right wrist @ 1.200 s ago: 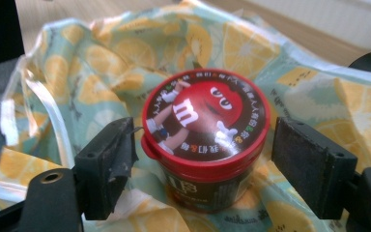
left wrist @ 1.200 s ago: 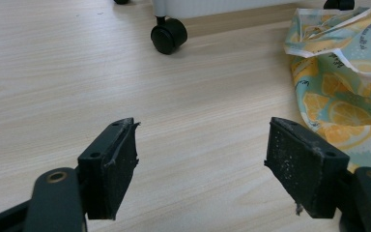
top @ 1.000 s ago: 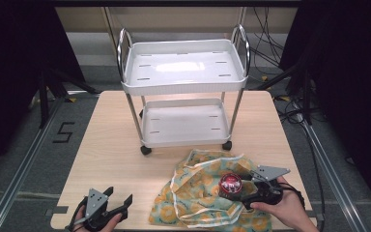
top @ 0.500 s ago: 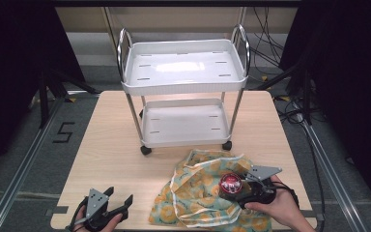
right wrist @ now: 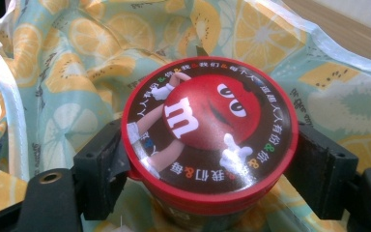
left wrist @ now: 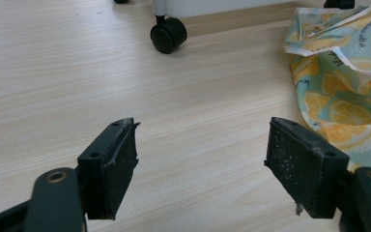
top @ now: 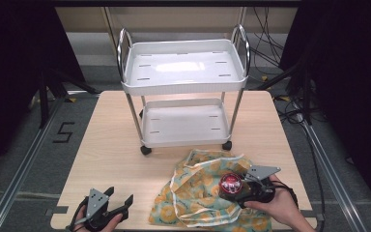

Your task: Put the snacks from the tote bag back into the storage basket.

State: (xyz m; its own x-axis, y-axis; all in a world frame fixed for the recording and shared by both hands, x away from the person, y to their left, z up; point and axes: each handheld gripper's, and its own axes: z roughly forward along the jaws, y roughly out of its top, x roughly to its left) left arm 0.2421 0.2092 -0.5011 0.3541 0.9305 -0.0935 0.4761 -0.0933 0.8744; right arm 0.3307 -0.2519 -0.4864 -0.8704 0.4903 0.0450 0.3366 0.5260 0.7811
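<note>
A round red-lidded M&M's tub [right wrist: 210, 133] sits between the jaws of my right gripper [right wrist: 211, 159], which is shut on its sides. From above, the tub [top: 230, 185] and right gripper [top: 244, 189] hover over a lemon-print fabric bag [top: 200, 193] lying at the table's front right. The bag [right wrist: 67, 63] spreads out beneath the tub. My left gripper [top: 118, 205] rests at the front left edge of the table, open, with bare wood between its jaws [left wrist: 200, 174]. The bag's edge [left wrist: 340, 72] lies to the right of that gripper.
A white two-shelf trolley [top: 186, 67] with chrome posts stands on the far half of the wooden table [top: 111, 145]; one of its black castors [left wrist: 168, 35] is ahead of the left gripper. Cables lie on the floor at the right.
My right gripper has shifted slightly left and forward over the bag with the tub held in it. The left gripper has stayed put.
</note>
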